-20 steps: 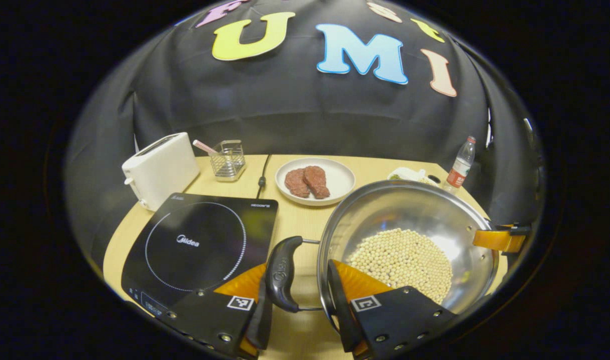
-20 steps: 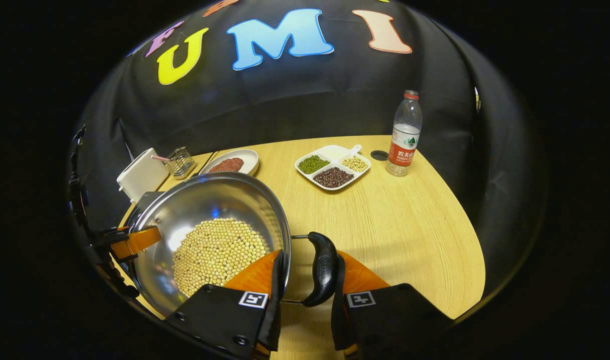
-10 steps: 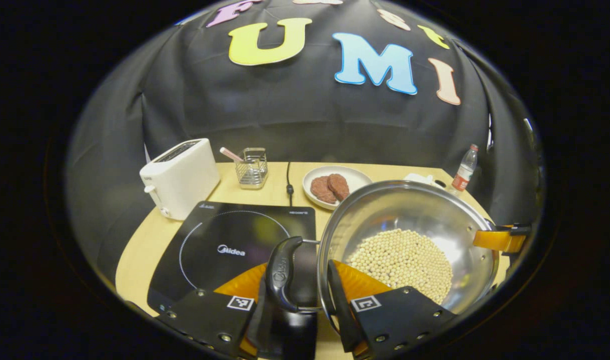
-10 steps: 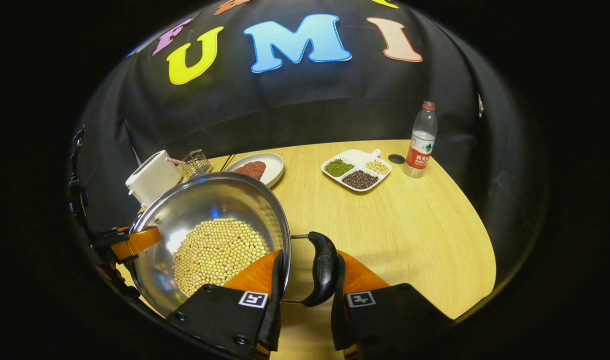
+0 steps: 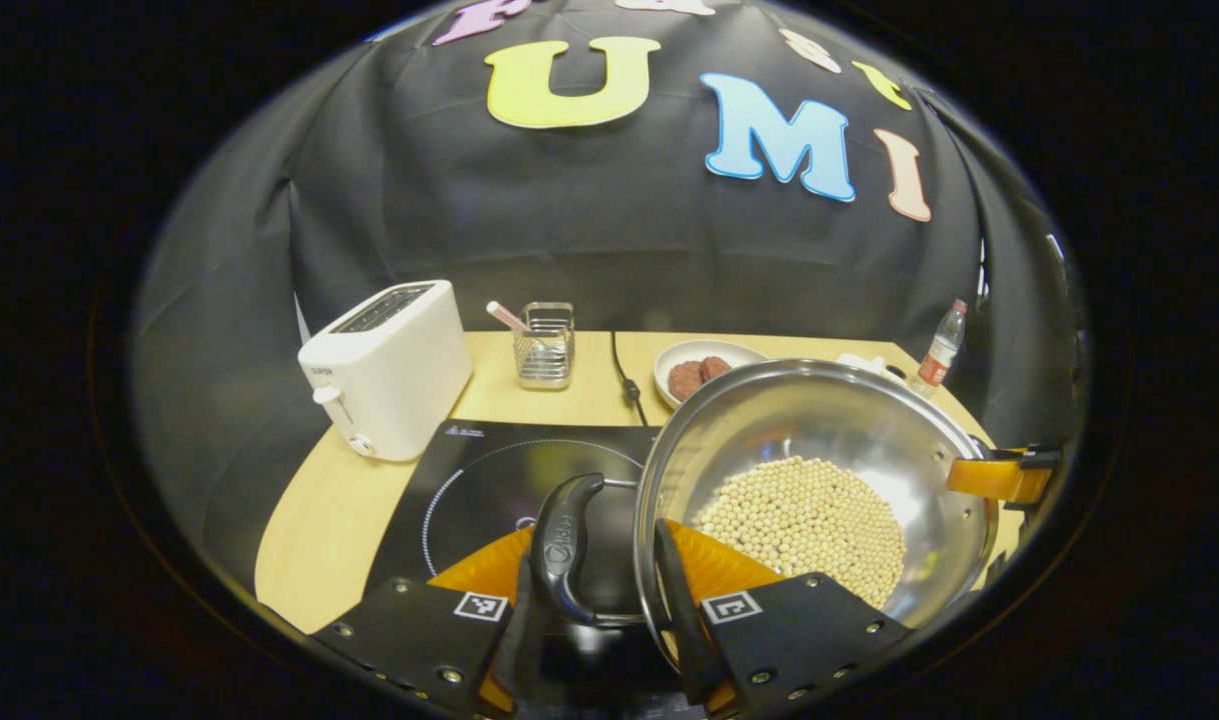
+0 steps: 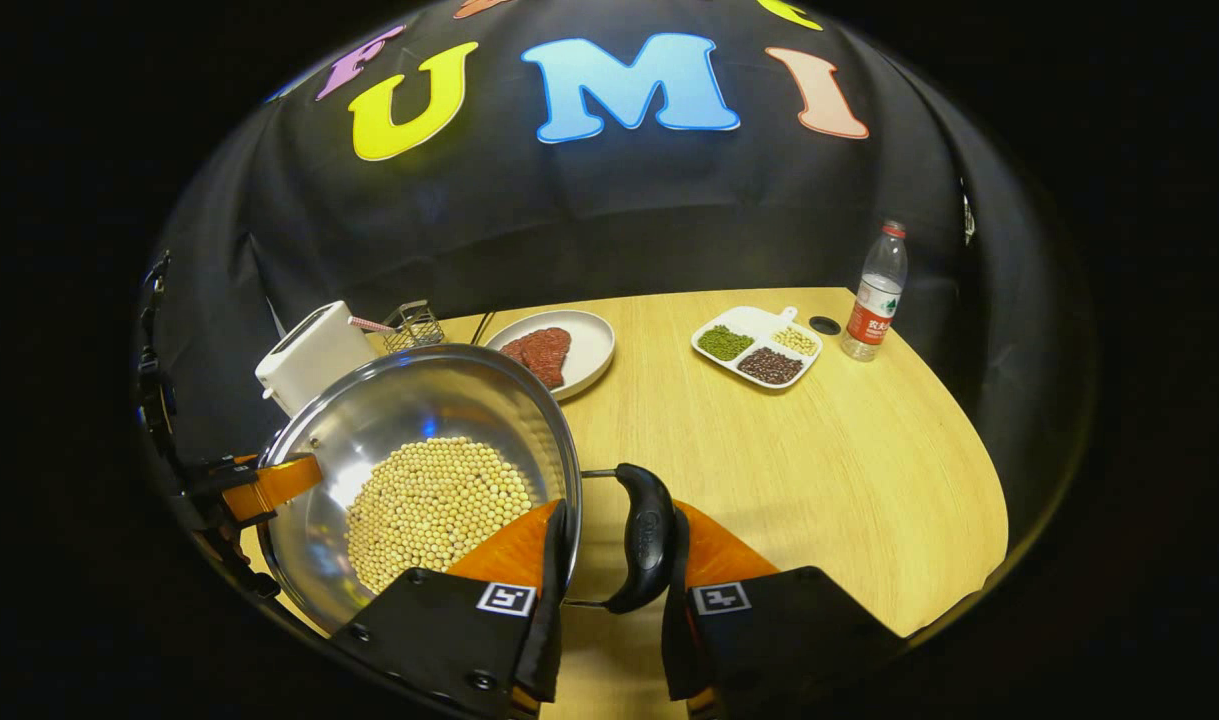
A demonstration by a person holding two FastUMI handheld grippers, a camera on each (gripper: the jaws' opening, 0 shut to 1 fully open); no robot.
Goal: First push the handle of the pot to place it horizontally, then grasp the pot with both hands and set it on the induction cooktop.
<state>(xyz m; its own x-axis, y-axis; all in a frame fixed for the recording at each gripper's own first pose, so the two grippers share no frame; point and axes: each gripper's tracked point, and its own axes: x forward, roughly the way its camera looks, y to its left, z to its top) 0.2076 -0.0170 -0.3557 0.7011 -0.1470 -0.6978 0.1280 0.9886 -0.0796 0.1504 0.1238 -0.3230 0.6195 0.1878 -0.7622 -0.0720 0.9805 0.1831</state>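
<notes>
Steel pot (image 5: 819,430), two black handles (image 5: 561,545)

Pot (image 5: 819,420): round, polished steel, wide rim, shallow bowl; a layer of pale round beans (image 5: 804,520) covers the bottom. Two black curved side handles on wire brackets, both lying horizontal: one (image 5: 561,545) at the pot's left, one (image 6: 644,535) at its right. In the left gripper view the pot sits partly over the cooktop's right edge.

Induction cooktop (image 5: 489,480): flat black glass slab, white dotted ring marking the heating zone, lying on the wooden table.
</notes>
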